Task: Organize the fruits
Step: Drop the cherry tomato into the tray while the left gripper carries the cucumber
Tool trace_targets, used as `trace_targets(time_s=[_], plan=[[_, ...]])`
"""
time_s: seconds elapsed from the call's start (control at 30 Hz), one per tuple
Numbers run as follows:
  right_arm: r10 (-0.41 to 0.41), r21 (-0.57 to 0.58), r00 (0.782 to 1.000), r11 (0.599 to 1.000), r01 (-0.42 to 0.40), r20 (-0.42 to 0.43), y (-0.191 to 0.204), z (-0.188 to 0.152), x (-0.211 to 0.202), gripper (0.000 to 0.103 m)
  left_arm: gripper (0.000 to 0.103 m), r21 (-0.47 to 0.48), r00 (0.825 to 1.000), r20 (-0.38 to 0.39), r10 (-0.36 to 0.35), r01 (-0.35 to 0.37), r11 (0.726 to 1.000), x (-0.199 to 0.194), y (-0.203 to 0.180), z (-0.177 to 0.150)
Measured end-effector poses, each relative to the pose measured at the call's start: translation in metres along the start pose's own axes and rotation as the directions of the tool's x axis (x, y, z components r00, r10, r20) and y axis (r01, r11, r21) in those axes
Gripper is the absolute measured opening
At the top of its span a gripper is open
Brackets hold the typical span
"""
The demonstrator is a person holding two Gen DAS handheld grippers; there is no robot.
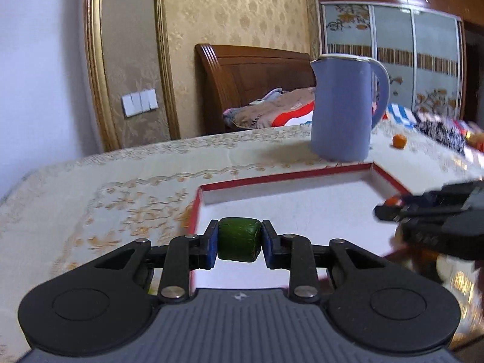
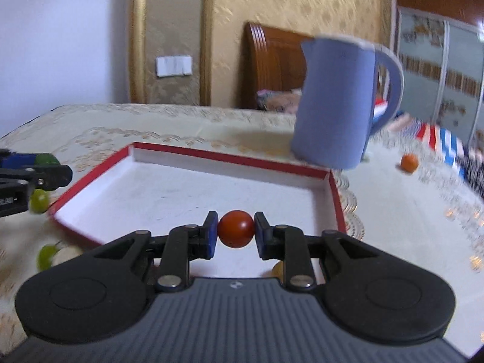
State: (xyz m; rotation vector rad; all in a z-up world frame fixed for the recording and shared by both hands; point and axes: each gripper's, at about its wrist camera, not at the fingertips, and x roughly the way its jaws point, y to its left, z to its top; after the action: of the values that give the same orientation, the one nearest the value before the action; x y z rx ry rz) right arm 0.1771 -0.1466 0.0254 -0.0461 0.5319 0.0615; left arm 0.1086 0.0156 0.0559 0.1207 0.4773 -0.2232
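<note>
Left wrist view: your left tongs pinch a green fruit over the red-rimmed tray. Your right tongs squeeze a red fruit.

A big blue jug with a handle stands on the counter. The counter has a cream cloth with gold flower patterns. Behind it is a bed with a brown wooden headboard and a heap of bedding in many colours. On the wall is a white light switch panel. The wall has gold patterned paper with shiny gold frames around it. At the right is a wardrobe with sliding doors that have flower pictures on them.
</note>
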Motion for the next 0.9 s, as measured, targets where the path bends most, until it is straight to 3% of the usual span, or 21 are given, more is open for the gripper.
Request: trace_targets(time_s=[0.2, 0.37, 0.67, 0.87, 0.9], plan=[[-0.005, 0.039, 0.998, 0.999, 0.008, -0.070, -0.011, 0.003, 0.041, 0.024, 0.028, -0.028, 0.994, -0.112, 0.021, -0.024, 0.999, 0.056, -0.006, 0.004], [-0.004, 0.043, 0.997, 0.999, 0.007, -0.080, -0.012, 0.001, 0.053, 0.024, 0.028, -0.033, 0.989, -0.146, 0.025, -0.031, 0.999, 0.080, -0.008, -0.001], [0.005, 0.050, 0.995, 0.999, 0.000, -0.103, -0.012, -0.001, 0.060, 0.024, 0.028, -0.007, 0.974, -0.223, 0.036, -0.039, 0.999, 0.099, -0.012, -0.008], [0.010, 0.067, 0.992, 0.998, -0.002, -0.123, -0.014, 0.001, 0.064, 0.025, 0.028, 0.019, 0.977, -0.209, 0.046, -0.043, 0.999, 0.098, -0.017, -0.010], [0.010, 0.065, 0.992, 0.998, -0.002, -0.124, -0.014, 0.001, 0.063, 0.034, 0.028, 0.022, 0.977, -0.205, 0.051, -0.047, 0.999, 0.097, -0.017, -0.010]])
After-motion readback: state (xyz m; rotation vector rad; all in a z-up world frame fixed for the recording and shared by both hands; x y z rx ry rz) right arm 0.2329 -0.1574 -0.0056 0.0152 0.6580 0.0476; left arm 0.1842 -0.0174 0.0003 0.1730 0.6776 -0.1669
